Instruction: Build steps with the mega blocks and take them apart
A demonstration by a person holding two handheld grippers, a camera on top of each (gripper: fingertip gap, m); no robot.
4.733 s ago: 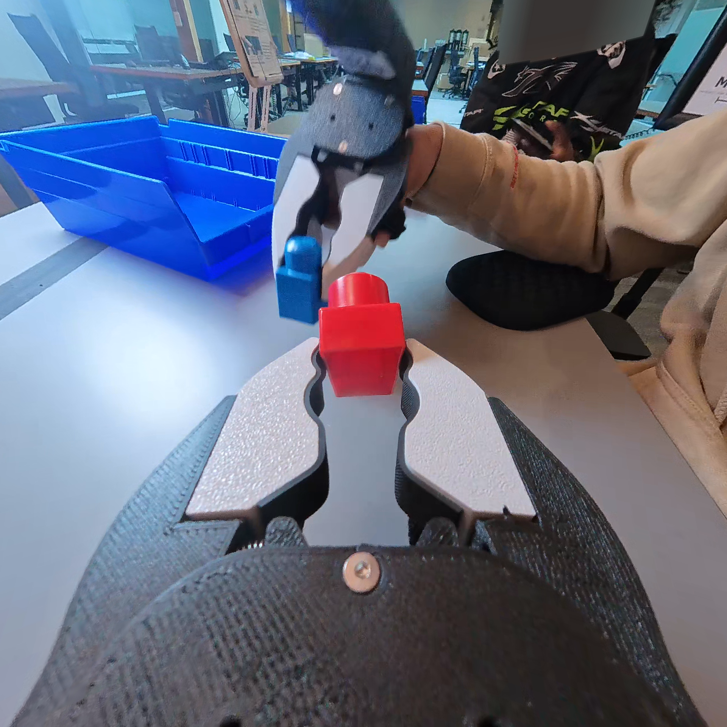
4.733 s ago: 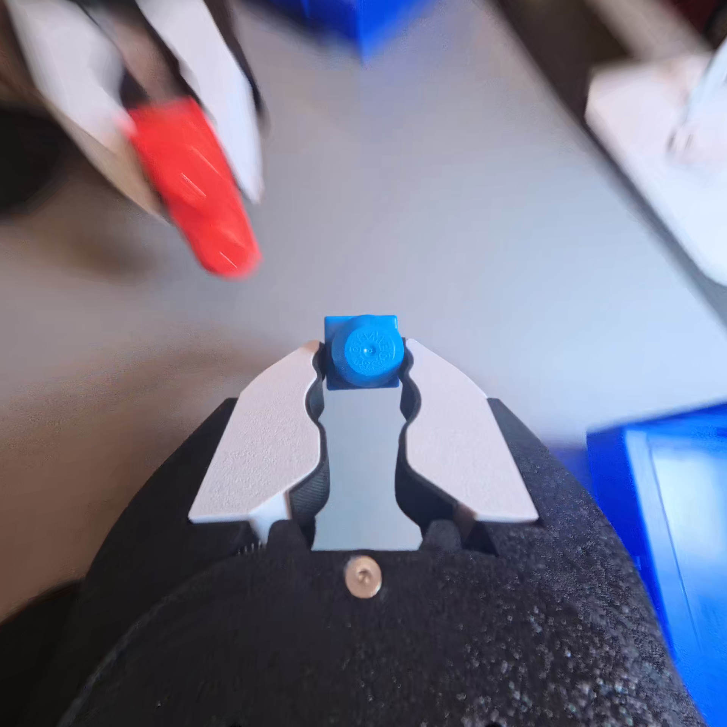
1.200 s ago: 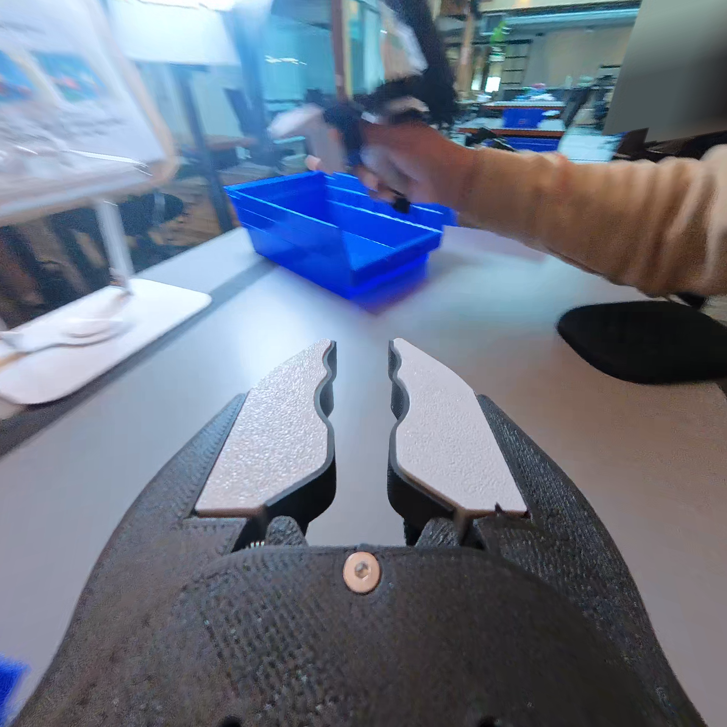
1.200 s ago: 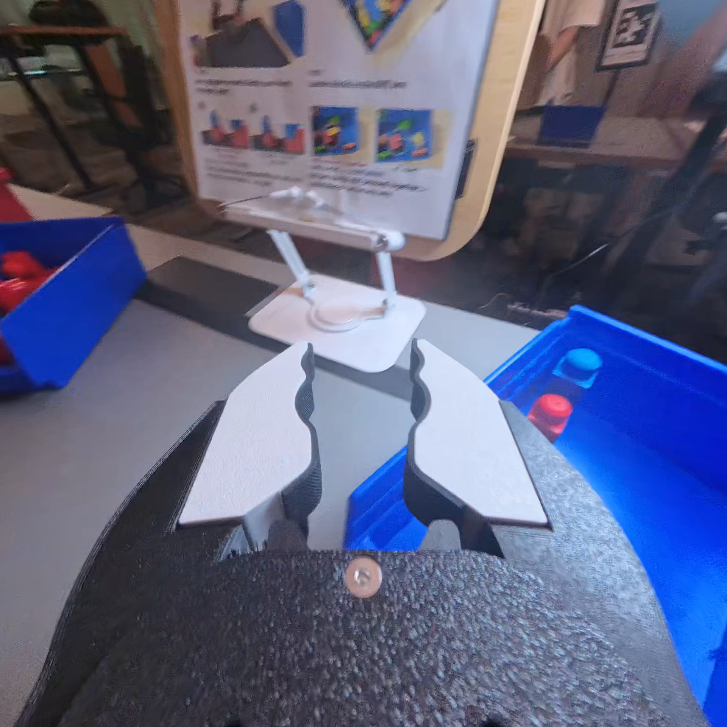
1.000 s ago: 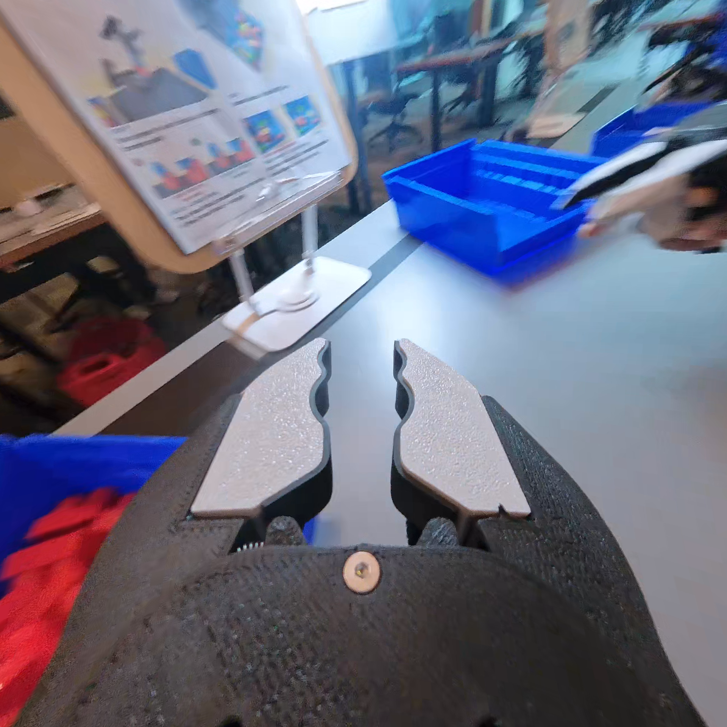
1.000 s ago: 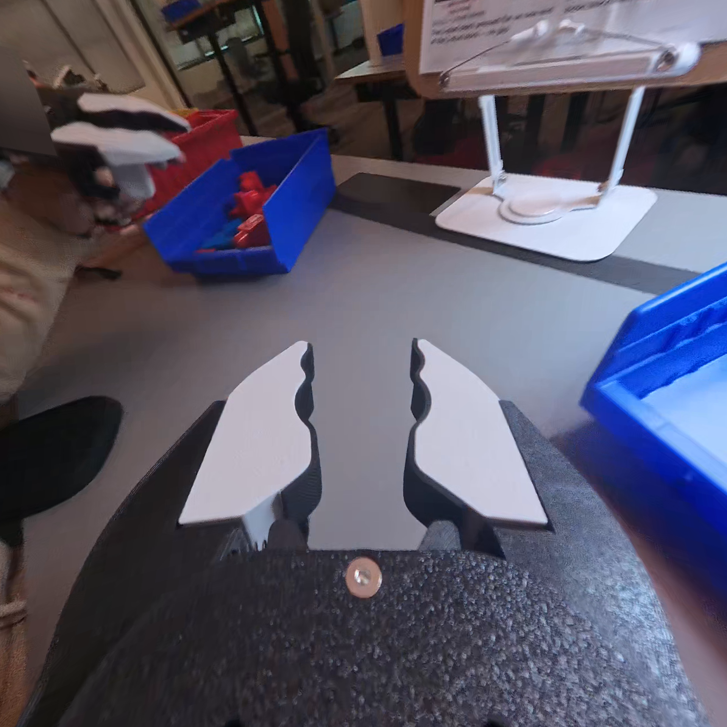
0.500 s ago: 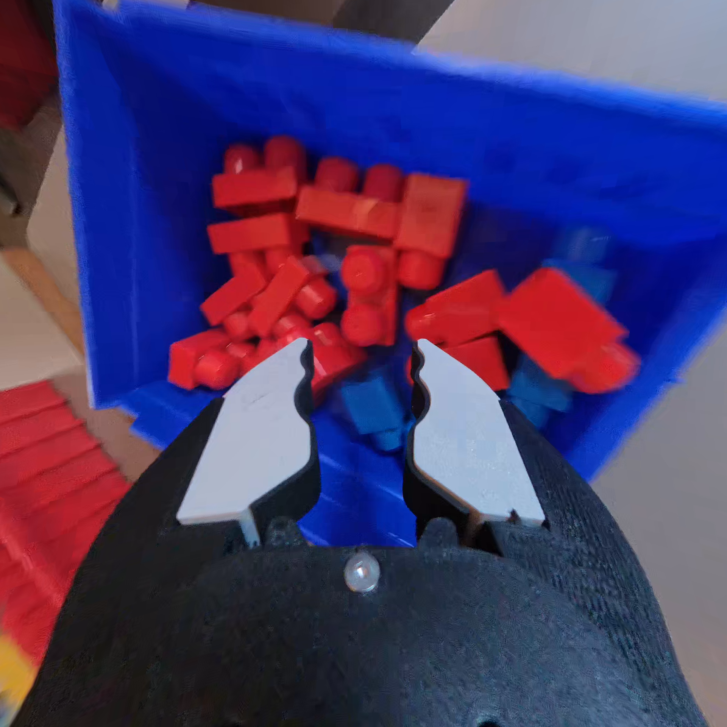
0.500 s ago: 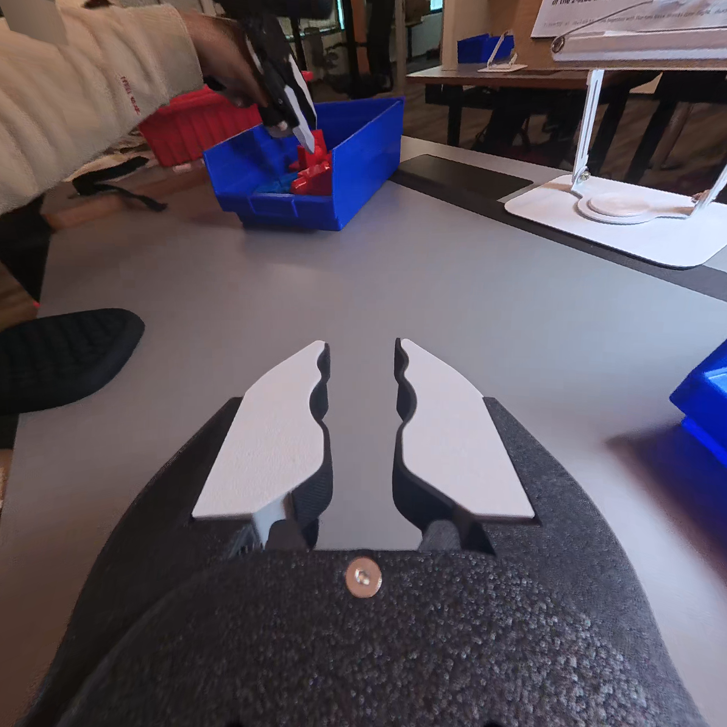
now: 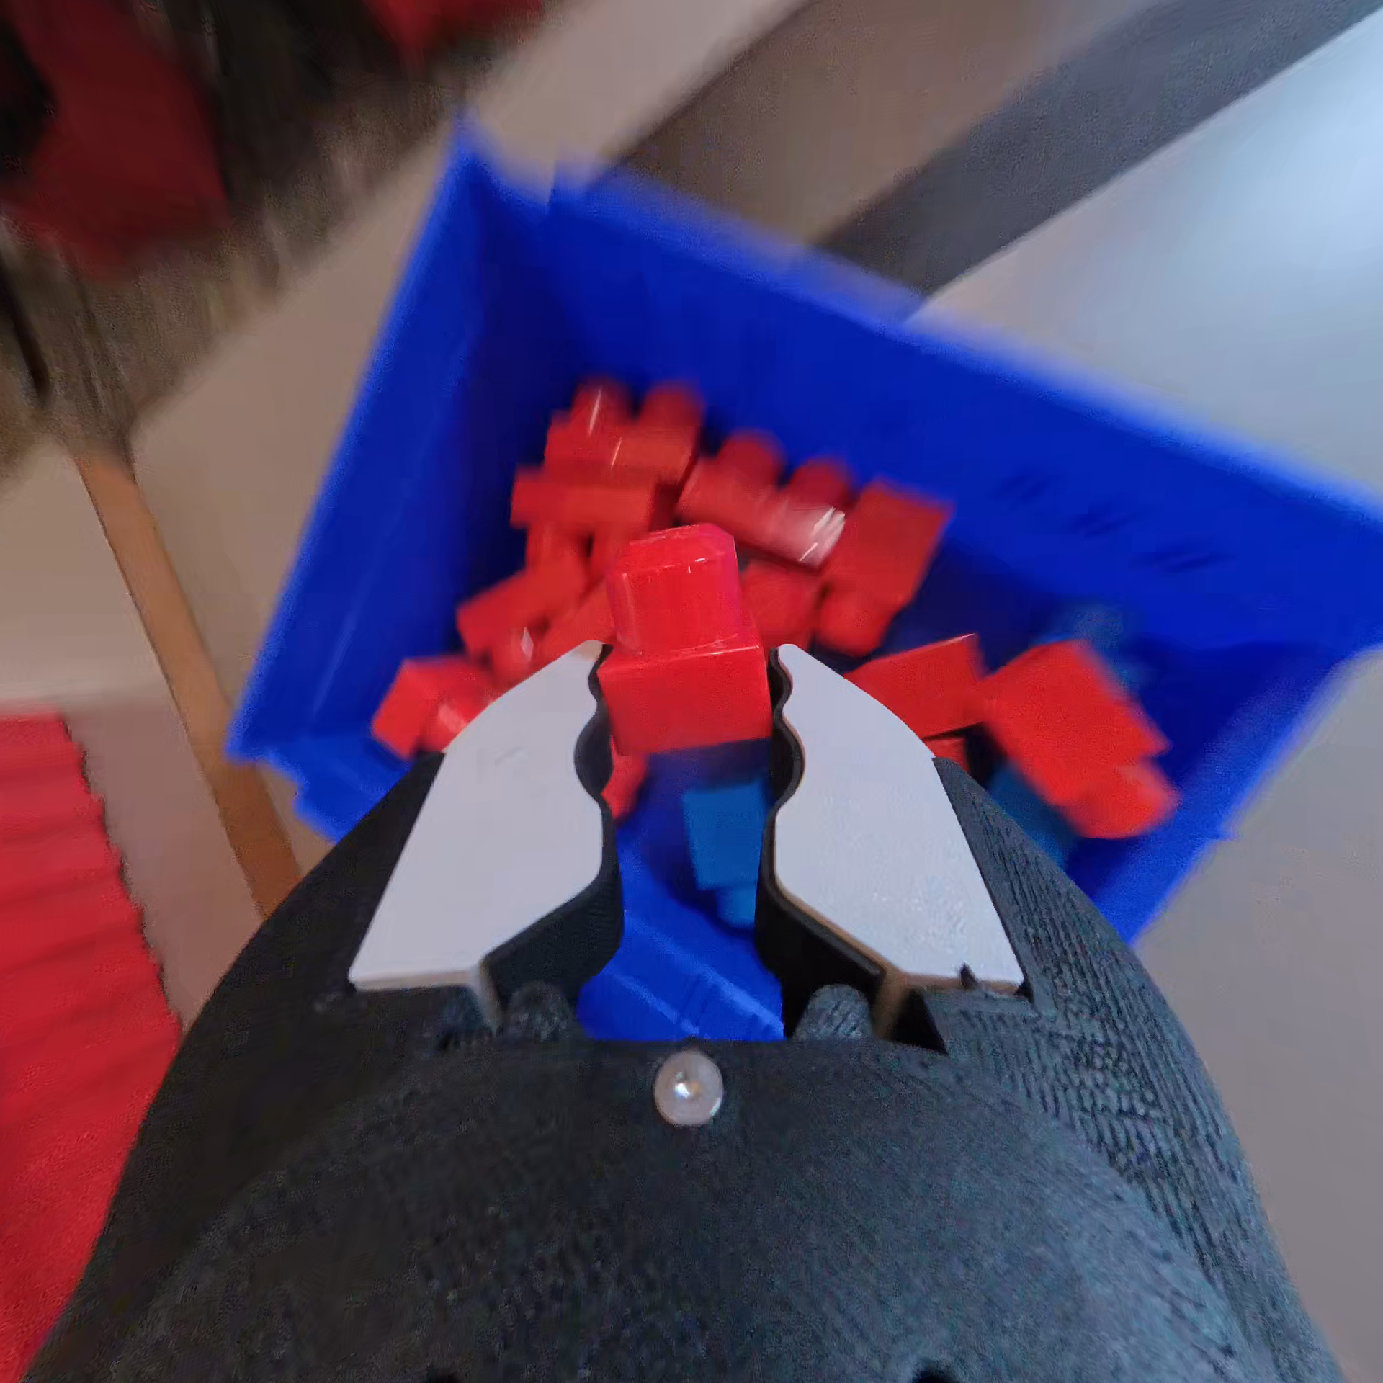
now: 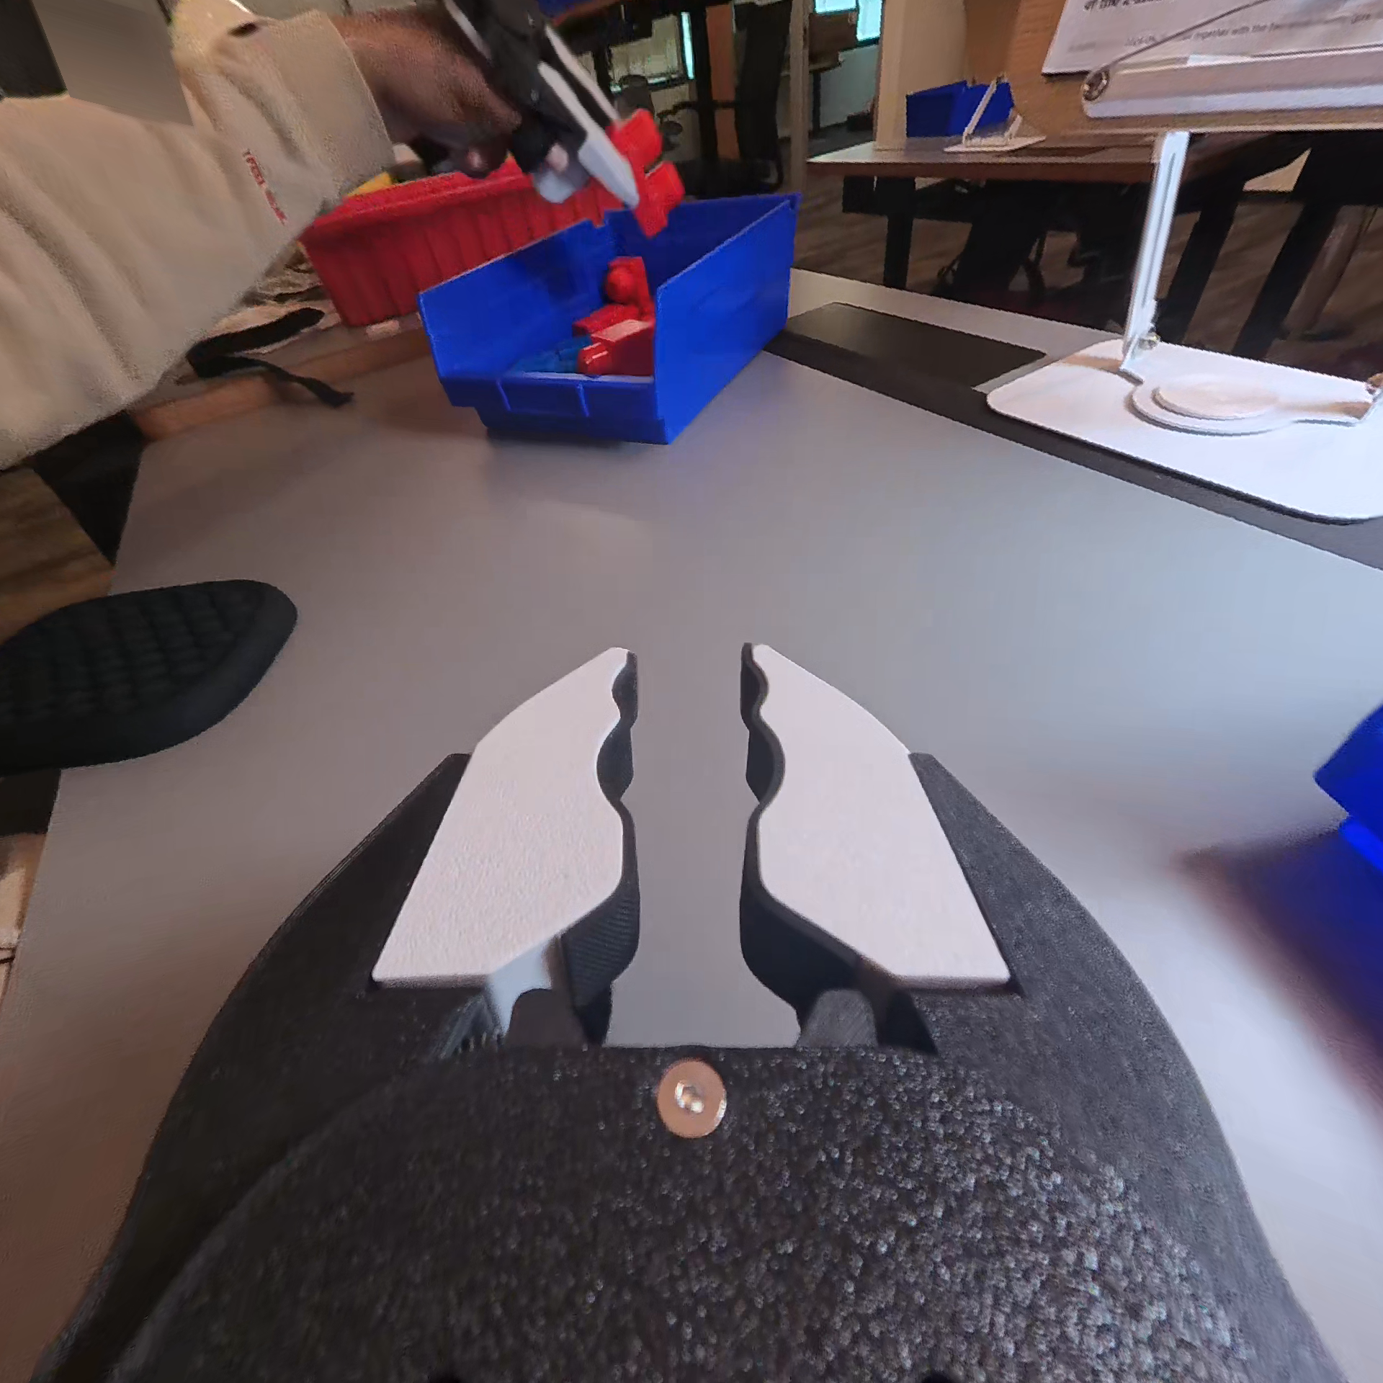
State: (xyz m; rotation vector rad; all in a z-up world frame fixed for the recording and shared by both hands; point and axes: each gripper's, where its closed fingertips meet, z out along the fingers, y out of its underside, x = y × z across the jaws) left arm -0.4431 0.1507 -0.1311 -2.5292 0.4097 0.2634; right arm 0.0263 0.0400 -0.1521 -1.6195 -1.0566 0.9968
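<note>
Left gripper grabs a red block from the bin; right waits empty.

Left wrist view: my left gripper (image 9: 685,673), empty and over the pile half a second ago, is now clamped on a red one-stud plastic mega block (image 9: 685,673), lifted above the blue plastic bin (image 9: 748,314) of loose red and blue blocks (image 9: 1063,737). New build cycle starting, I judge. Right wrist view: my right gripper (image 10: 688,658) hangs low over the grey table (image 10: 748,524), fingers apart, nothing held; the left gripper with its block shows far off above the bin.
</note>
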